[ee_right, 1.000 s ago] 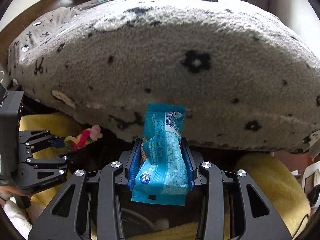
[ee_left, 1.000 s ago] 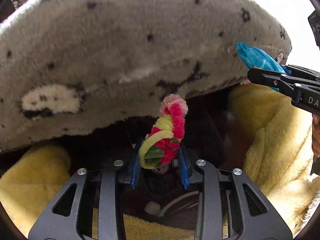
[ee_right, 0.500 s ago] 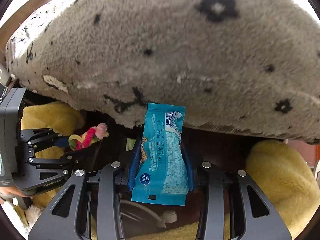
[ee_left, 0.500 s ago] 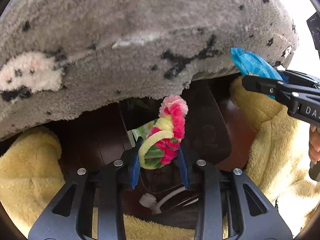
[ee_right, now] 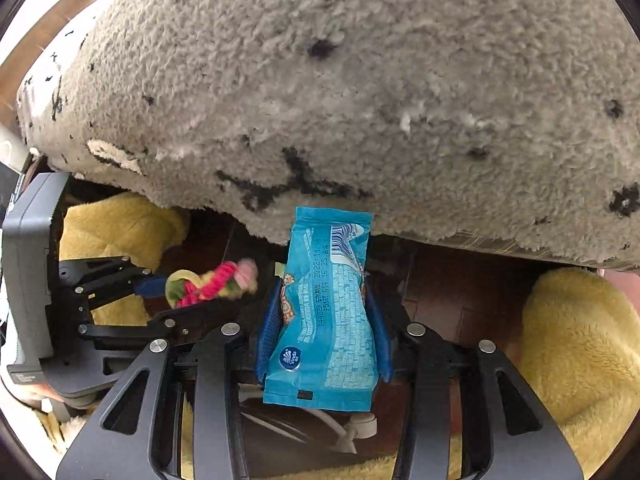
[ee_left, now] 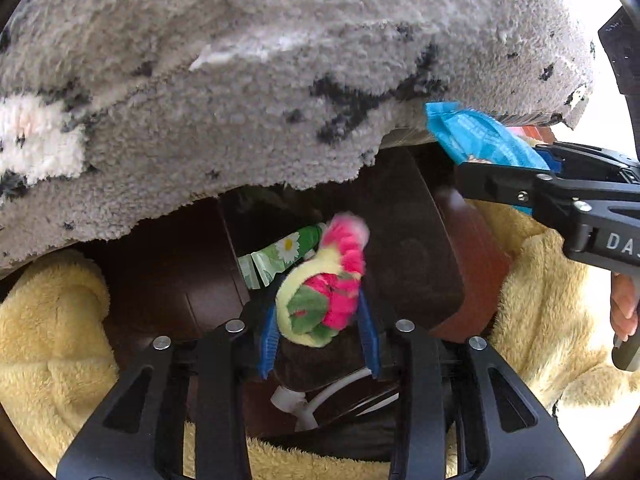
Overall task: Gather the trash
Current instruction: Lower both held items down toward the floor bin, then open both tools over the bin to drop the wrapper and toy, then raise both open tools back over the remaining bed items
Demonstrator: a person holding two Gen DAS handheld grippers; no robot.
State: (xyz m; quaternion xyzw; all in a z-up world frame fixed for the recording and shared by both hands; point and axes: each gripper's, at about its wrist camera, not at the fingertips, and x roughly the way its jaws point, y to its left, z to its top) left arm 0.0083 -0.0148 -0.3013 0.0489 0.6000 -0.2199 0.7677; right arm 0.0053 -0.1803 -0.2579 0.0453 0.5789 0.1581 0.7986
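- Left hand-held gripper point(ee_left: 318, 322): black frame, blue pads, clamped on a twisted fuzzy cord toy point(ee_left: 326, 280) of pink, yellow and green; the toy stands up between the pads, its pink tip blurred
- Right hand-held gripper point(ee_right: 324, 328): black frame, blue pads, clamped on a blue wrapper point(ee_right: 326, 308); the wrapper stands upright between the pads, printed text and a barcode facing the camera, its top edge just at the hem of the blanket, its bottom edge hanging below the pads
- Relative position: the two hand-held grippers are near each other; in the left wrist view the right one comes in from the right edge with the blue wrapper sticking out past its tip; in the right wrist view the left one sits at the left with the toy pointing toward the wrapper
- Green packet point(ee_left: 280, 254): daisy print, lying on a dark brown surface just behind the toy, partly hidden by it
- Grey blanket point(ee_right: 360, 100): fluffy, black marks and a white patch, fills the upper part of both views and overhangs the dark gap below
- Yellow fleece point(ee_left: 52, 344): fluffy cloth on both sides of the dark gap and along the lower edge
- White cable point(ee_left: 320, 394): with a small plug, lying on the dark brown surface point(ee_left: 168, 280) beneath the left hand-held gripper; a like cable shows under the right one
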